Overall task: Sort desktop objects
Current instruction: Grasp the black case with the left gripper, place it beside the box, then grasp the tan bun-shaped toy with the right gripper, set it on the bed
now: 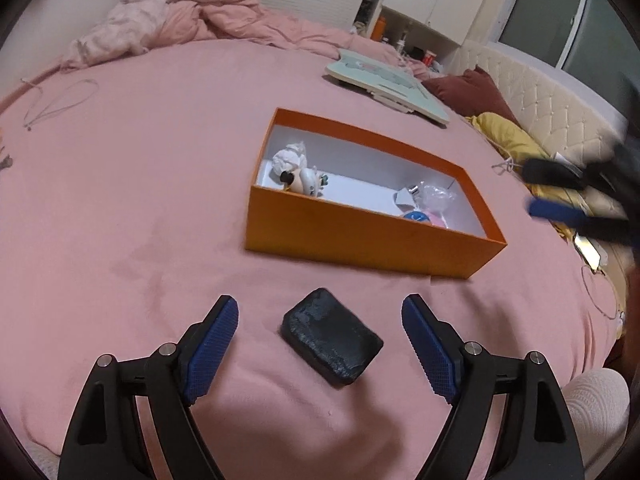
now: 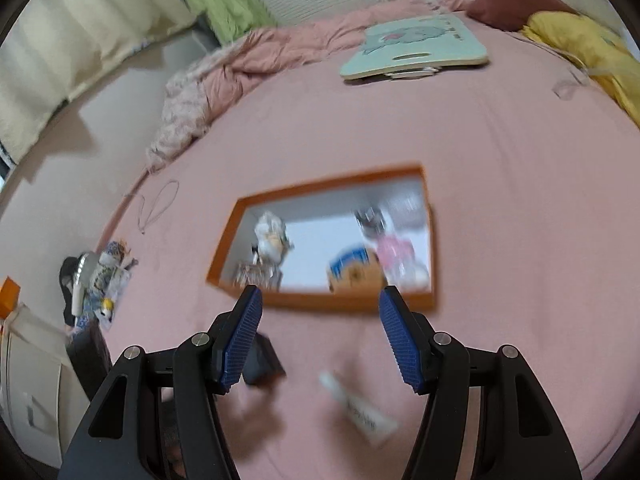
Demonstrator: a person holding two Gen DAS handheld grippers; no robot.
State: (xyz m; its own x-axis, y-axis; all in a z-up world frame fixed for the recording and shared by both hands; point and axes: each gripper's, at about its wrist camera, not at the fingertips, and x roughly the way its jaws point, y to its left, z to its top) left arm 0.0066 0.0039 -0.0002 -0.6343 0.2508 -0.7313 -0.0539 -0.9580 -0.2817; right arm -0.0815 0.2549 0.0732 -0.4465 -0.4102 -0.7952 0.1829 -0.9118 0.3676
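A black rectangular pouch (image 1: 332, 340) lies on the pink bedspread between the fingers of my left gripper (image 1: 320, 312), which is open and not touching it. Beyond it stands an orange box (image 1: 360, 232) with a white inside, holding a white figurine (image 1: 298, 172), a clear plastic item and a blue and pink item. In the blurred right wrist view my right gripper (image 2: 320, 300) is open above the bed near the orange box (image 2: 344, 304). A white tube (image 2: 360, 408) lies between its fingers, and the black pouch (image 2: 262, 360) shows behind its left finger. The right gripper (image 1: 560, 196) also appears at the right of the left wrist view.
A pale green lap board (image 1: 392, 84) lies on the far side of the bed, with a crumpled pink duvet (image 1: 168, 20) at the back left. Maroon and yellow cushions (image 1: 500, 132) sit at the right by a padded headboard. A pile of small items (image 2: 100, 280) rests at the bed's left edge.
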